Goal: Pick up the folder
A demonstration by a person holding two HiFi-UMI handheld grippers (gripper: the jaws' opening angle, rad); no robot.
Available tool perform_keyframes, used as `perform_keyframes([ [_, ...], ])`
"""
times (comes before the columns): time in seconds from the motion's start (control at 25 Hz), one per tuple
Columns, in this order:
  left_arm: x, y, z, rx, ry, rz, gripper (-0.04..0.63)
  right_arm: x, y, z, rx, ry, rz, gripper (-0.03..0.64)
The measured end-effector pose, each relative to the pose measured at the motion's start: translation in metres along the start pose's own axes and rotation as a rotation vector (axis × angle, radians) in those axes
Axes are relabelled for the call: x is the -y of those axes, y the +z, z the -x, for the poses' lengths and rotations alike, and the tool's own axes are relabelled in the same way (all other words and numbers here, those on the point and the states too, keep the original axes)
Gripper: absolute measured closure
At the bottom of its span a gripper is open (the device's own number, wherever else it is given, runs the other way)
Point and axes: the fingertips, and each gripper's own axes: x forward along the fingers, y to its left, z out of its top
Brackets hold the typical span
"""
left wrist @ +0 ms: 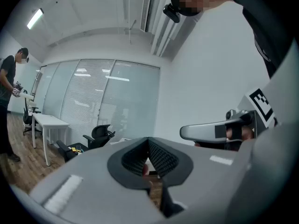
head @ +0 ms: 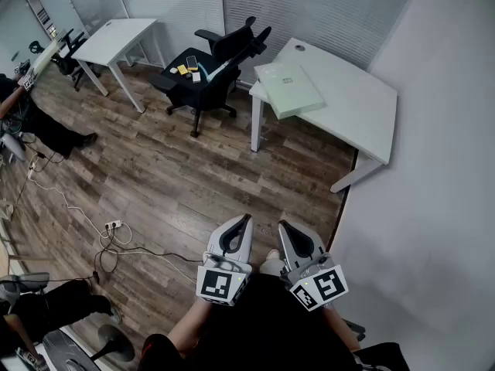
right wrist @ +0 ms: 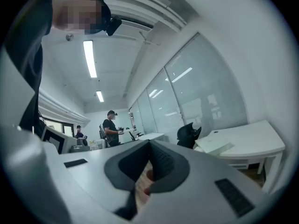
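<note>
The wood floor (head: 178, 176) is filling most of the head view. A big white desk (head: 348, 107) is standing by the right wall. A smaller white desk (head: 116, 37) is standing far off at the left. A black chair (head: 209, 72) is sitting between the 2 desks, just beside the big one. The folder (head: 290, 89) is pale green. It is lying flat on the chair end of the big desk and poking a little over the edge. It is well apart from both grippers, with bare floor in between.

The left gripper (head: 243, 221) and the right gripper (head: 283, 227) are pointing level, side by side, close to the person's body. Each gripper's own view is showing its 2 jaws pressed together, holding nothing.

Only the head view is showing the cables (head: 108, 242) on the floor and the small yellow things (head: 182, 69) on the chair seat. The right gripper view is showing the folder from the side, and 2 people (right wrist: 111, 127) standing far back. The left gripper view is showing the right gripper from the side, and 1 person (left wrist: 9, 78) standing at the left edge.
</note>
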Motion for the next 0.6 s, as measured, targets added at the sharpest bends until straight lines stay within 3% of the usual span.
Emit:
perform_keyframes([
  [0.6, -0.026, 0.0, 0.034, 0.002, -0.066, -0.027, 0.591, -0.045, -0.011, -0.013, 0.014, -0.072, -0.005, 0.617],
])
